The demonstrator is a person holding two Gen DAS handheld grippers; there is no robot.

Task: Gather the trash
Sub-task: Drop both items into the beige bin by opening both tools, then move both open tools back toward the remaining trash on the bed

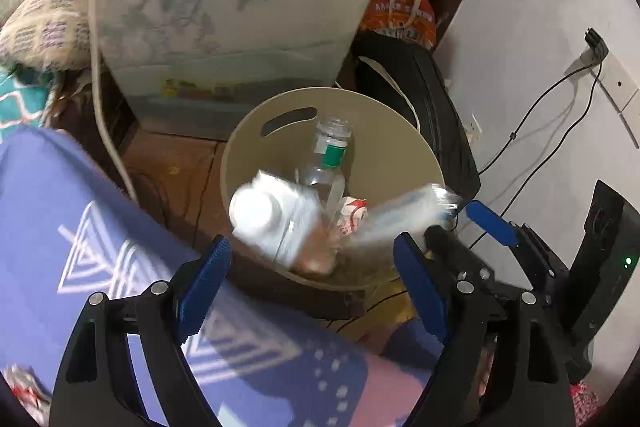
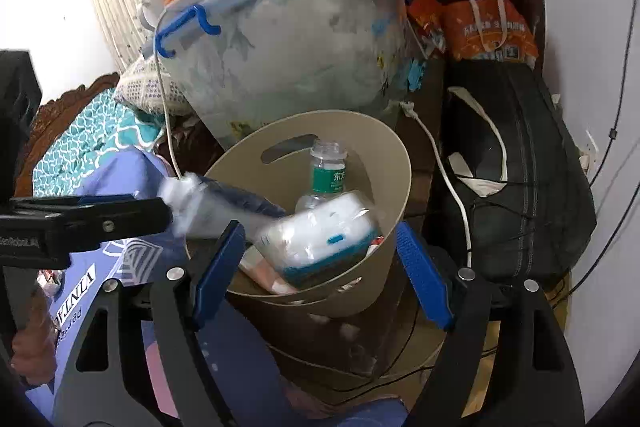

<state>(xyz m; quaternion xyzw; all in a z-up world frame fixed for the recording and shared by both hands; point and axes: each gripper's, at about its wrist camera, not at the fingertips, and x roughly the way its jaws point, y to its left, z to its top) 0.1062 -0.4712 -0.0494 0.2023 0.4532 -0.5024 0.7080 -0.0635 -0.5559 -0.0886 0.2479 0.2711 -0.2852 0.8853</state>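
Left wrist view: a beige plastic bin [image 1: 384,163] with a slot handle stands on a dark wooden floor, hemmed in by a large translucent storage tub [image 1: 240,27] with a blue clip handle behind it, a black bag [image 1: 432,107] to its right and a white cable [image 1: 100,99] running down at its left. An orange printed sack [image 1: 404,15] sits above the black bag. Inside the bin a clear bottle [image 1: 328,155] with a green label stands upright, uncapped. A white carton [image 1: 276,215], blurred, is over the bin's near rim, and a clear crumpled wrapper [image 1: 404,215], also blurred, lies across the right rim. The left tool [image 1: 316,271] has its blue ribbed pads spread wide, nothing between them. The right tool [image 1: 460,223] shows at the right edge, black with a blue pad, near the wrapper; I cannot tell if it touches. Blue patterned cloth [image 1: 100,227] fills the lower left.

Right wrist view: the same bin [image 2: 396,163] sits below the tub [image 2: 300,39], the black bag [image 2: 520,167] beside it. The bottle [image 2: 326,171] stands at the back. A clear packet [image 2: 324,243] with white filling and teal print is blurred inside the bin. The right tool [image 2: 320,275] is spread wide and pinches nothing. The left tool [image 2: 168,215] reaches in from the left, beside a blurred clear wrapper [image 2: 208,207] at the rim.
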